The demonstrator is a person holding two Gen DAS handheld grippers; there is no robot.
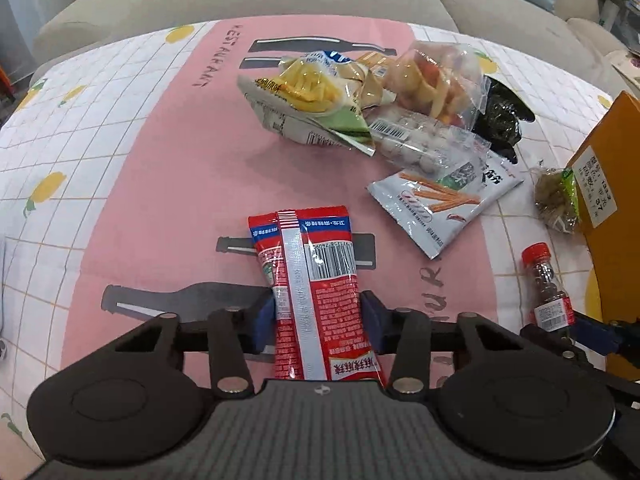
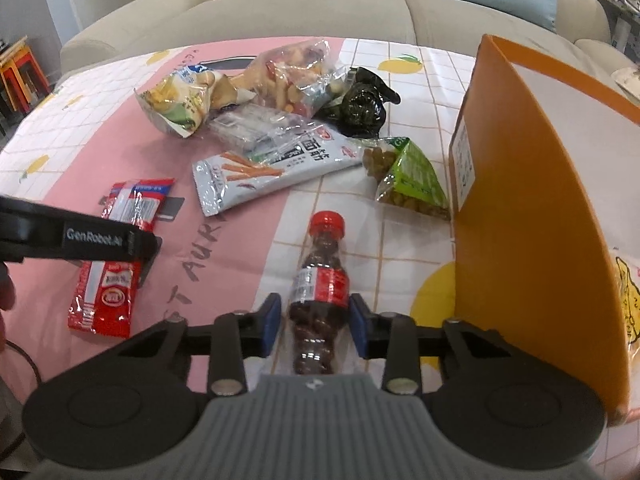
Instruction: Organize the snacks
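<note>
My left gripper (image 1: pixel 318 316) straddles a red snack packet (image 1: pixel 316 280) that lies flat on the tablecloth, blue pads at both its sides; the packet also shows in the right wrist view (image 2: pixel 116 256), under the left gripper's arm. My right gripper (image 2: pixel 316 322) has its pads on either side of a small red-capped bottle of brown candies (image 2: pixel 320 280), which lies on the table; the bottle also shows in the left wrist view (image 1: pixel 548 288). Whether either pair of pads presses its item is unclear.
An orange box (image 2: pixel 532 216) stands open at the right with a yellow packet inside. A pile of snack bags (image 2: pixel 256 88), a white stick-snack packet (image 2: pixel 260 172), a green pea bag (image 2: pixel 412 184) and a dark bag (image 2: pixel 360 104) lie beyond. A sofa (image 2: pixel 300 12) is behind the table.
</note>
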